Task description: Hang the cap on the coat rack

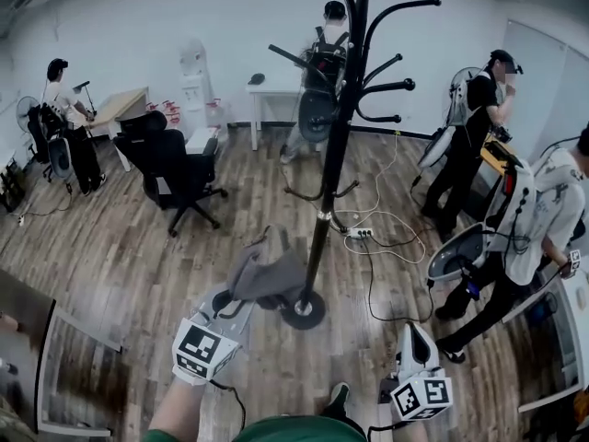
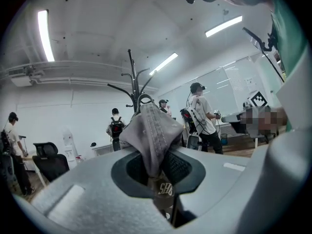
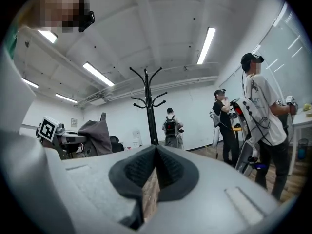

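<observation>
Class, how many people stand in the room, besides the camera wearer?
4: person far left; backpack wearer behind the coat rack; right, person in black, person in white. Others may be hidden.

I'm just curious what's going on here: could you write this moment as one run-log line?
left claw: shut on grey cap | right claw: shut, empty | coat rack: ahead | cap: not yet hung
</observation>
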Tool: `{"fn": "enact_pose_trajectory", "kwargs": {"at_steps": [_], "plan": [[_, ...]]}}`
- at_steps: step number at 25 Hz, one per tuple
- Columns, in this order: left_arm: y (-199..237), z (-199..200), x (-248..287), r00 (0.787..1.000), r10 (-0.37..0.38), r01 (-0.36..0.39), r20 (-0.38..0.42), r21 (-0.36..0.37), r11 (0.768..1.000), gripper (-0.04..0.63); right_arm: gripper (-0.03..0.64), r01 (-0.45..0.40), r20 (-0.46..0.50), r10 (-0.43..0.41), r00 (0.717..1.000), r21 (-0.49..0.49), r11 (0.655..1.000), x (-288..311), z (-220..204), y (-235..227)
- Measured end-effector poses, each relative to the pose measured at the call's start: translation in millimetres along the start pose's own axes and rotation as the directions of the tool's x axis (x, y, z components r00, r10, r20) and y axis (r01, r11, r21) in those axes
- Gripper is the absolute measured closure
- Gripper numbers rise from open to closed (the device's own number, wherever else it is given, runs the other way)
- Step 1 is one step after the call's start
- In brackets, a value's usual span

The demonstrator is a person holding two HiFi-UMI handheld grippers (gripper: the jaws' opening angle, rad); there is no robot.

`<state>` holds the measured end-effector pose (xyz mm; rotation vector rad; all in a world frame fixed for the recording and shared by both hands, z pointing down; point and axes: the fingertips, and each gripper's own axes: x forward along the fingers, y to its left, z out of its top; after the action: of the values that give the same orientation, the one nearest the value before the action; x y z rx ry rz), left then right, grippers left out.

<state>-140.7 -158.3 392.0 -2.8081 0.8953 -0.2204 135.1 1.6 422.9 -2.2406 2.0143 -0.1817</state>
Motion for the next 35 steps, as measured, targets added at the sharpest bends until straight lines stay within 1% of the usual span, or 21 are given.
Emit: {"fn": "enact_pose_trajectory", "kwargs": {"at_steps": [5,10,16,26,29,33,35], "plan": [[12.7,24.1,20.1,0.998,0.058,-0.058,0.025,-0.011,0.998,0.548,0.614,-0.056,0.003,0.056,0.998,0.015,0.998,34.5,4.1,-22.0],[17.7,49.4,54.0,0.991,0.127,-0.126,0.04,-0.01,0.992,0.548,0.614,-0.116,0.015,0.116,0.993,0.028,0.993,74.5,16.0,-58.1],[12.6,61.3,83.1,0.979,0.203,-0.201,0.033,-0.041,0.979,0.548,0.614,-0.184,0.005,0.184,0.983,0.051,0.982,109.3,17.1,-92.3],[4.0,89.8,126.0,0.949,0.316,-0.316,-0.002,0.0,0.949,0.548,0.614,-0.284,-0.025,0.287,0.958,0.091,0.954,152.1,15.8,-153.7],[5.6,94.2,132.1,0.94,0.342,-0.342,-0.013,-0.003,0.94,0.548,0.614,-0.312,-0.038,0.317,0.948,0.106,0.944,161.9,10.5,-161.9],[16.2,96.6,136.9,0.928,0.372,-0.373,-0.014,-0.039,0.927,0.548,0.614,-0.329,-0.059,0.337,0.94,0.12,0.937,175.8,-1.2,-164.0],[21.4,97.1,137.5,0.925,0.379,-0.379,-0.014,-0.045,0.924,0.548,0.614,-0.331,-0.076,0.342,0.937,0.124,0.935,180.7,-6.8,-160.5]]}}
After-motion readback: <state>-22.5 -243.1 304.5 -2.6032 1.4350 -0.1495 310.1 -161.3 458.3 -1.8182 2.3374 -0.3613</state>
